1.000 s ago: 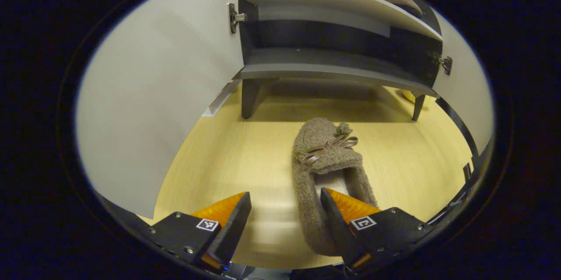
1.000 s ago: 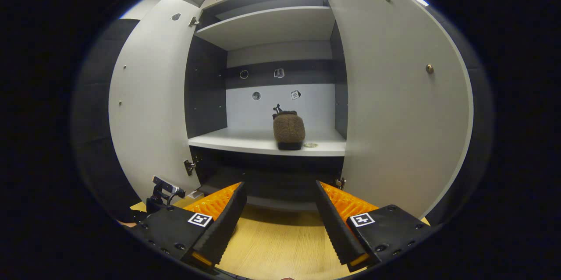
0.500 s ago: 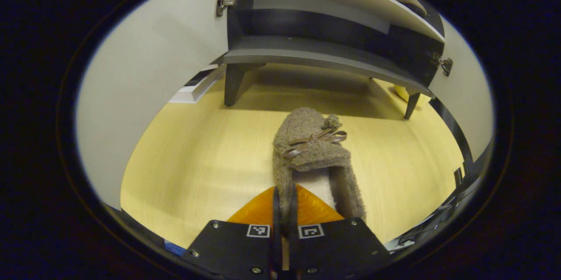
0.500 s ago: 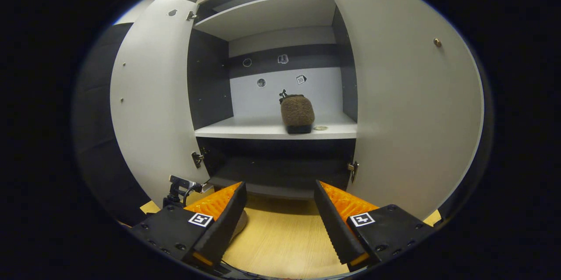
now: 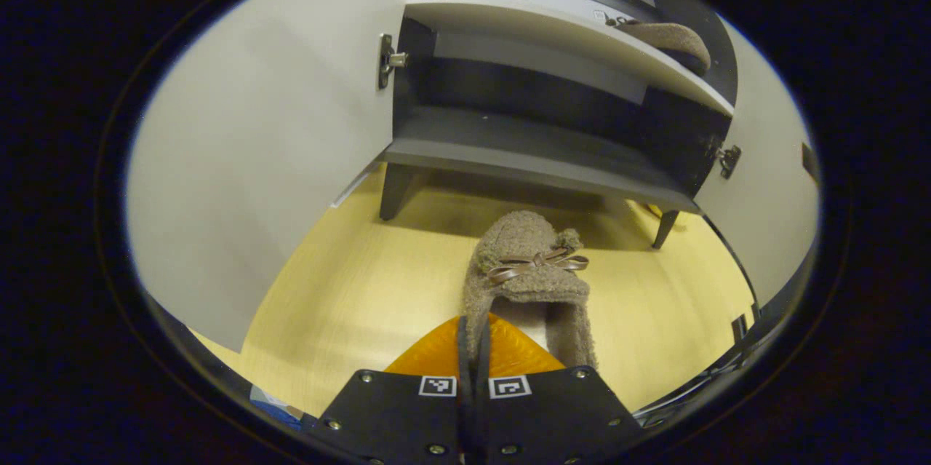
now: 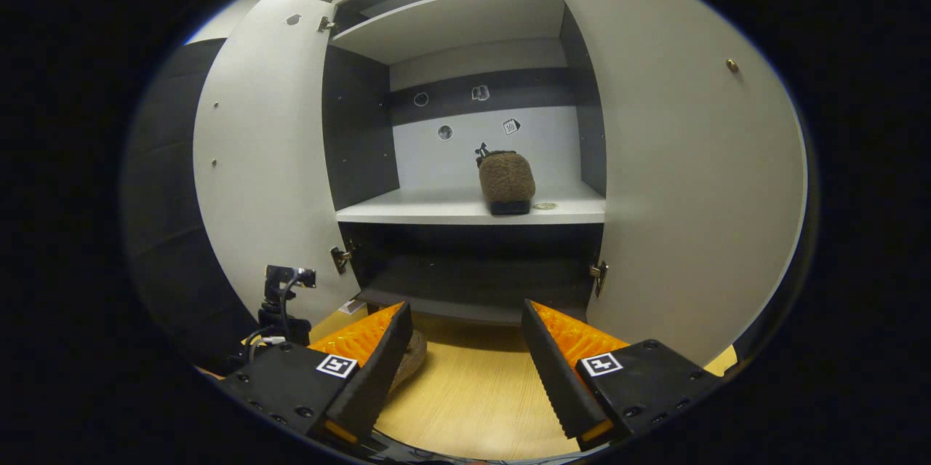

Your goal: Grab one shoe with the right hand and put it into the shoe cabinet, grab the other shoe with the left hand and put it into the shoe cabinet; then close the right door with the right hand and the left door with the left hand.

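Observation:
A brown fuzzy slipper (image 5: 529,268) with a bow lies over the wooden floor, toe toward the open shoe cabinet (image 5: 509,148). My left gripper (image 5: 473,338) is shut on the slipper's left side wall. The other slipper (image 5: 673,36) sits on the white shelf above, at the right. In the right gripper view that slipper (image 6: 506,180) stands on the middle shelf (image 6: 422,209), heel toward me. My right gripper (image 6: 465,352) is open, low before the cabinet, nothing between its fingers. The held slipper's toe (image 6: 412,357) peeks beside its left finger.
Both white doors stand wide open: the left door (image 6: 269,159) and the right door (image 6: 691,174). The cabinet rests on dark legs (image 5: 393,192) above the pale wooden floor (image 5: 349,290). A small black camera with cables (image 6: 282,290) stands at the lower left.
My left gripper went from open beside the slipper to shut on its side wall, then tilted up toward the cabinet. The right gripper stayed open and shifted slightly.

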Demonstrator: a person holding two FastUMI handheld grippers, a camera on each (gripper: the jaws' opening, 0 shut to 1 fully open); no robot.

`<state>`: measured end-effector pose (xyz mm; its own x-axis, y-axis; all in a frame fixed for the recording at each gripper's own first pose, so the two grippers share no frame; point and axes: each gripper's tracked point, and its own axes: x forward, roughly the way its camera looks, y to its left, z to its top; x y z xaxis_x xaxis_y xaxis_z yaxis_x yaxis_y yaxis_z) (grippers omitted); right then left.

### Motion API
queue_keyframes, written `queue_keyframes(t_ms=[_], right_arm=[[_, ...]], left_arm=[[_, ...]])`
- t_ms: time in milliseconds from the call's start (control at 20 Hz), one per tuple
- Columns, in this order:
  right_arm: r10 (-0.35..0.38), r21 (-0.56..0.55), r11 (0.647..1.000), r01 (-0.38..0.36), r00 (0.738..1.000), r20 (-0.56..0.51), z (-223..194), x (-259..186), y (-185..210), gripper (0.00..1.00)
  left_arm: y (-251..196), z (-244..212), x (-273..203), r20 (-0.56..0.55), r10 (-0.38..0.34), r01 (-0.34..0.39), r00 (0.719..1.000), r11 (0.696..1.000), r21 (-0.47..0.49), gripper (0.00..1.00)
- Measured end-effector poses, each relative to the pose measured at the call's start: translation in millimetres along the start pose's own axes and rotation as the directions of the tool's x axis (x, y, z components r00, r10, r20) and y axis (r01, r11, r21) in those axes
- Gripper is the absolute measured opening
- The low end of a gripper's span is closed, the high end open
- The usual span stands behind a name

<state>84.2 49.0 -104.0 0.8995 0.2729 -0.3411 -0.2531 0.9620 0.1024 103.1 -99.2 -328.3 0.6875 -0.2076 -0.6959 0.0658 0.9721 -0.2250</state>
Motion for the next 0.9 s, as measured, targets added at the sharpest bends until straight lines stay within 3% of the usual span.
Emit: queue_keyframes(t_ms=[400,900], right_arm=[[0.013,-0.014,1.000,-0.013,1.000,0.010,-0.8,-4.2,2.6,0.96],[0.024,-0.009,1.000,-0.024,0.999,0.039,3.9,-12.6,-0.8,0.96]], left_arm=[[-22.9,76.0,-44.8,0.169,-0.040,0.037,0.985,0.999,0.020,0.01],[-60.3,173.3,-80.9,0.380,-0.106,0.093,0.919,0.994,0.053,0.01]])
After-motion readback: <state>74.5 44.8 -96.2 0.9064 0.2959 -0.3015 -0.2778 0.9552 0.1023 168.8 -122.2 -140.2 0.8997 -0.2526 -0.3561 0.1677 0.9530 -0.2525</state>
